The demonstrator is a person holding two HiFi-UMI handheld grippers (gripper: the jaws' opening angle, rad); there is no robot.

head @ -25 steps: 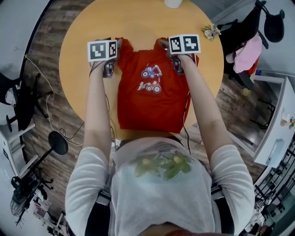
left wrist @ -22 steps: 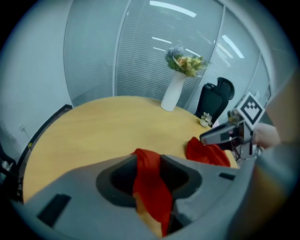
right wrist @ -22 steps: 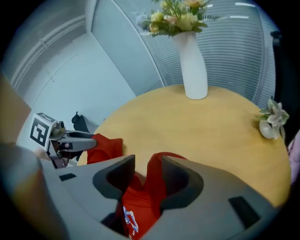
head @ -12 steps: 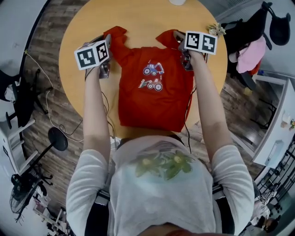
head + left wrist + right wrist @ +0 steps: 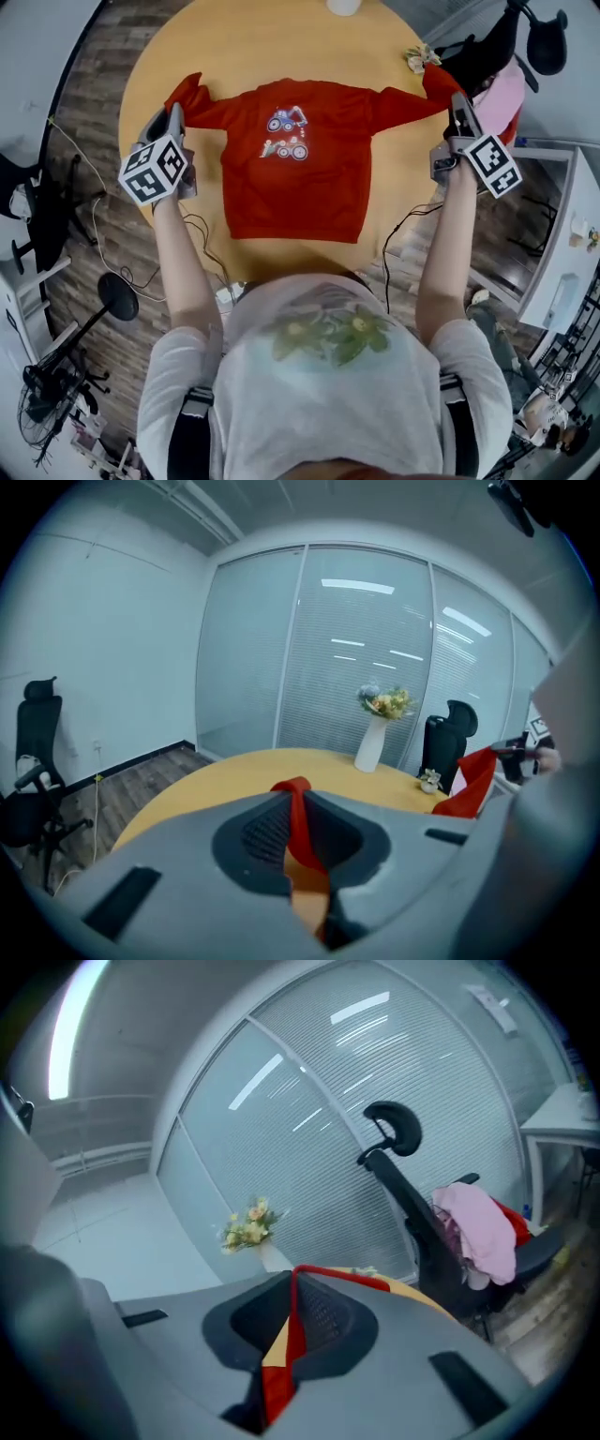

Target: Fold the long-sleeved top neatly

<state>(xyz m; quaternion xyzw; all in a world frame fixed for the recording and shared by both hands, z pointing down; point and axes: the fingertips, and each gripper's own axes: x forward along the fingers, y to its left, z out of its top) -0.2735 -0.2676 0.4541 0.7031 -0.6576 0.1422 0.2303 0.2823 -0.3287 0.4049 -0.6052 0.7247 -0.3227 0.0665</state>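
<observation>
Red top (image 5: 295, 178) lies flat on counter (image 5: 253, 42), print up, hem toward person, sleeves stretched sideways, long axis left-right. Left tongs (image 5: 174, 114) pinch left cuff (image 5: 191, 87); right tongs (image 5: 457, 101) pinch right cuff (image 5: 437, 79).

The red top (image 5: 292, 169) lies spread across the middle of the round table (image 5: 234, 47), its sleeves stretched to the left and right rims like a bar from side to side. Far of it the tabletop is bare up to the white vase (image 5: 343, 6) at the far rim. A small flower ornament (image 5: 421, 58) sits far right, just beside the right sleeve. Bare strips flank the top's body near left and near right. Off the right rim a black chair (image 5: 483, 58) draped with pink cloth (image 5: 502, 98) crowds the right gripper (image 5: 457, 103); left of the left gripper (image 5: 176, 112) is floor (image 5: 84, 112) with a loose cable (image 5: 94, 234)
</observation>
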